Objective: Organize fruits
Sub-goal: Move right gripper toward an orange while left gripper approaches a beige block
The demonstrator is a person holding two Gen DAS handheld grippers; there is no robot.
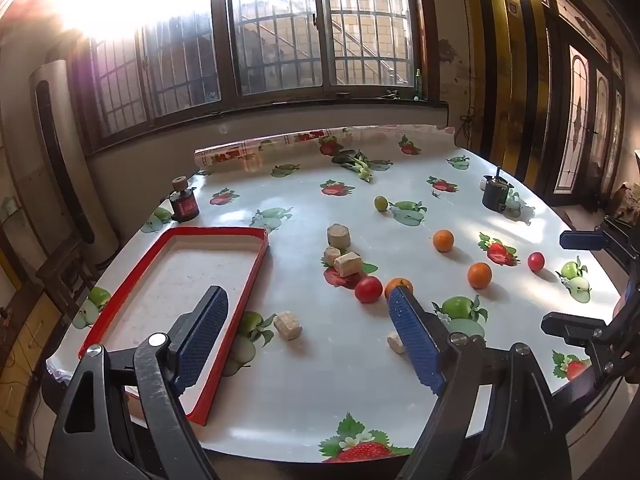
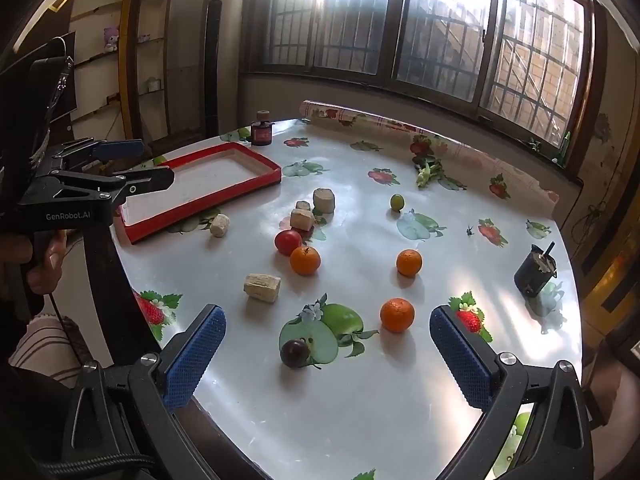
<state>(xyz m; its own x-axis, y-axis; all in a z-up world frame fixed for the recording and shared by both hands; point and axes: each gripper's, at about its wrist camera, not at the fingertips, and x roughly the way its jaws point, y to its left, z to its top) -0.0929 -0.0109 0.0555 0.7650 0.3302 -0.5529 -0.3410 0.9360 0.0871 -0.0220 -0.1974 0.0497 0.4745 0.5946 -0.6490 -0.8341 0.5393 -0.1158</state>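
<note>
The left gripper (image 1: 308,312) hovers over the counter (image 1: 340,380) with its fingers (image 1: 416,340) spread wide, holding nothing; one fingertip overlaps the red-rimmed tray (image 1: 176,276), which holds no fruit. The right gripper (image 2: 328,344) also has its fingers (image 2: 196,356) wide apart and empty, above a dark plum (image 2: 295,353) and near an orange (image 2: 397,314). Two more oranges (image 2: 305,260) and a tomato (image 2: 287,242) lie loose beyond, apart from the tray.

Three oranges (image 2: 305,260), tomato (image 2: 287,242), plum (image 2: 295,353) scattered (tray (image 2: 208,204) bare)
</note>
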